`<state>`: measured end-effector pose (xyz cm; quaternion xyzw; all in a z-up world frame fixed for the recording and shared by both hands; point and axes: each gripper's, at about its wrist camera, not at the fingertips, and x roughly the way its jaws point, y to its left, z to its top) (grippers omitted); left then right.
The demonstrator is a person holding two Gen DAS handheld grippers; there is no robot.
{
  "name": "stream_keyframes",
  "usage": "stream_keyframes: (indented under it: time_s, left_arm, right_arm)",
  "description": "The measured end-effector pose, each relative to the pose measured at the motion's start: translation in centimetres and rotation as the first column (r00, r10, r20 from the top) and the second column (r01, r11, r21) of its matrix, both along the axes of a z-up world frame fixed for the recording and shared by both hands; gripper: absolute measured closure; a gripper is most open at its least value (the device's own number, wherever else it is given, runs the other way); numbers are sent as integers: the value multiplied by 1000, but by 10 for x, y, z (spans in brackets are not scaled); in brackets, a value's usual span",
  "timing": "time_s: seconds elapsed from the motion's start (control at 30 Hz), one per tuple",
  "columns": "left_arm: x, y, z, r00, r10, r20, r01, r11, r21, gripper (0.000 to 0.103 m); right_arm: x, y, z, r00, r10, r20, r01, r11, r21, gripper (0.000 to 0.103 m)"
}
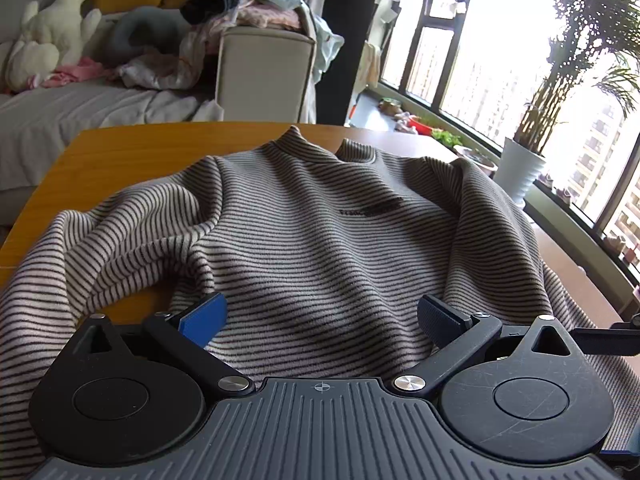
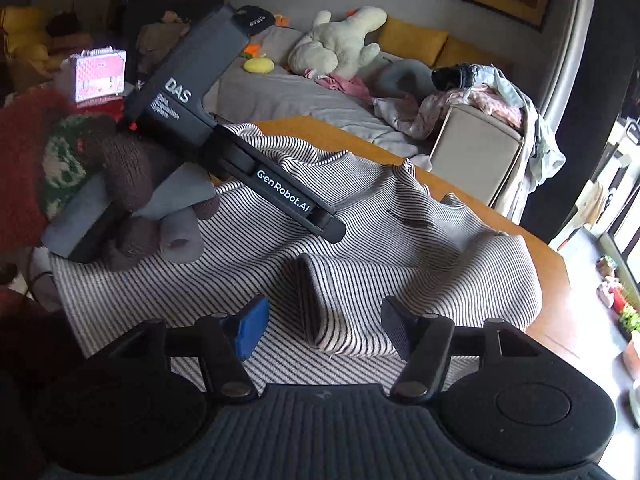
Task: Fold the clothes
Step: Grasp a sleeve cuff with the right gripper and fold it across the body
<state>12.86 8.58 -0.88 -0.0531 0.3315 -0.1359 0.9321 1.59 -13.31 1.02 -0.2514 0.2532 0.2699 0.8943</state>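
We see a striped sweater (image 1: 312, 232) spread front-up over a wooden table (image 1: 132, 152), collar at the far edge, one sleeve rumpled to the left. Our left gripper (image 1: 320, 320) hovers over the hem, jaws spread, pinching nothing. Our right gripper (image 2: 324, 326) stands open around a raised sleeve fold (image 2: 320, 300), the pads not pressing it. A gloved hand (image 2: 132, 200) holds the other tool. Behind the table lie a grey sofa (image 1: 80, 108) with a white plush toy (image 1: 52, 36), a heap of clothes (image 1: 256, 8), tall windows (image 1: 480, 60) and a potted palm (image 1: 524, 168).
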Motion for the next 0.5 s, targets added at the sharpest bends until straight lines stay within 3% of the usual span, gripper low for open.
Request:
stream_keyframes:
  time_s: [0.03,0.07,0.1,0.17,0.23,0.3,0.37,0.43,0.5]
  left_arm:
    - [0,0,0,1000,0,0,0,1000,0,0]
    - [0,0,0,1000,0,0,0,1000,-1,0]
    - [0,0,0,1000,0,0,0,1000,-2,0]
    - [0,1,0,1000,0,1,0,1000,-8,0]
    - [0,1,0,1000,1,1,-1,1000,-14,0]
    - [0,2,0,1000,0,2,0,1000,-17,0]
    - [0,2,0,1000,1,2,0,1000,-18,0]
    - [0,3,1,1000,1,2,-1,1000,-21,0]
    - [0,3,1,1000,1,2,-1,1000,-23,0]
  right_arm:
    - [6,3,-4,1000,-16,16,17,1000,-27,58]
    - [13,2,-5,999,-35,17,36,999,-40,91]
    - [20,-6,0,998,-64,17,65,998,-28,99]
    - [36,-29,15,991,-132,25,132,991,9,99]
    - [58,-73,46,959,-273,74,267,960,88,99]
    - [80,-129,83,880,-462,114,430,875,221,99]
    - [96,-185,115,765,-637,96,560,731,390,99]
    - [103,-218,133,724,-688,44,584,647,490,99]
    - [109,-225,141,731,-682,16,573,627,527,99]
